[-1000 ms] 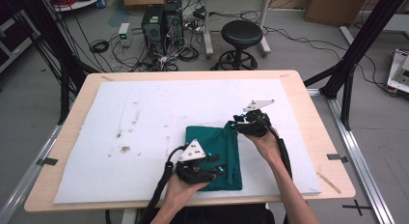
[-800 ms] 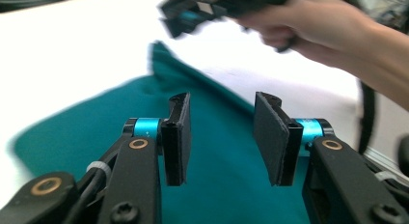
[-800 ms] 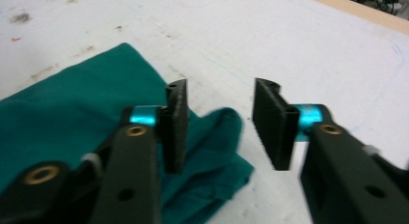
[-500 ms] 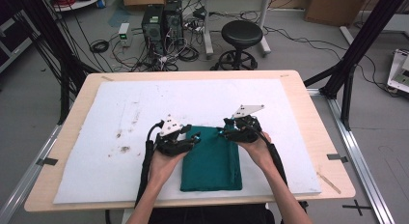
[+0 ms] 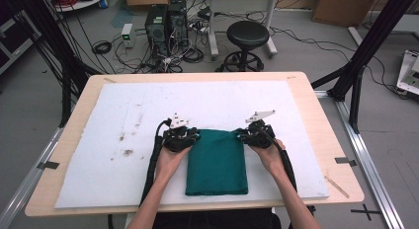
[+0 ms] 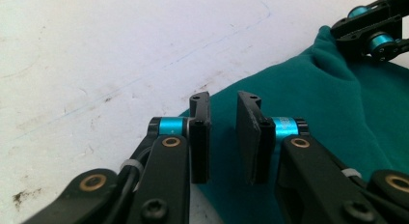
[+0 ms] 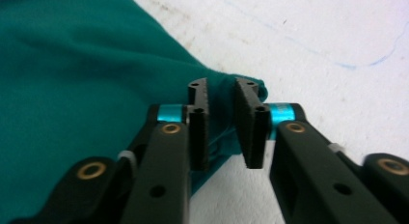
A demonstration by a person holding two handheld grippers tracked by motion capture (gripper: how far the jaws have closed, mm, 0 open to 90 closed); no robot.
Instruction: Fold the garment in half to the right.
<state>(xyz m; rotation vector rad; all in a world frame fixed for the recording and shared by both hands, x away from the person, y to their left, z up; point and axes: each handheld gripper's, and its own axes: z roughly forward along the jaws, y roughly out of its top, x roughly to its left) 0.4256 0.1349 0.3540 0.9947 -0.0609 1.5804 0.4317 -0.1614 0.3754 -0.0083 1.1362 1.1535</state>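
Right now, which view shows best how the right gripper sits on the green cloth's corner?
The right gripper view: the right gripper has just been closing, its jaws astride the green cloth at its bunched corner. The high view shows the whole folded cloth and both grippers at its far corners. The left gripper view shows that corner far off, top right.

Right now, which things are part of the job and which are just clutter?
In use:
folded green cloth
left hand-held gripper, at its far left corner
right hand-held gripper, at its far right corner
white mat under it

Lying about:
black stool
computer towers
floor cables
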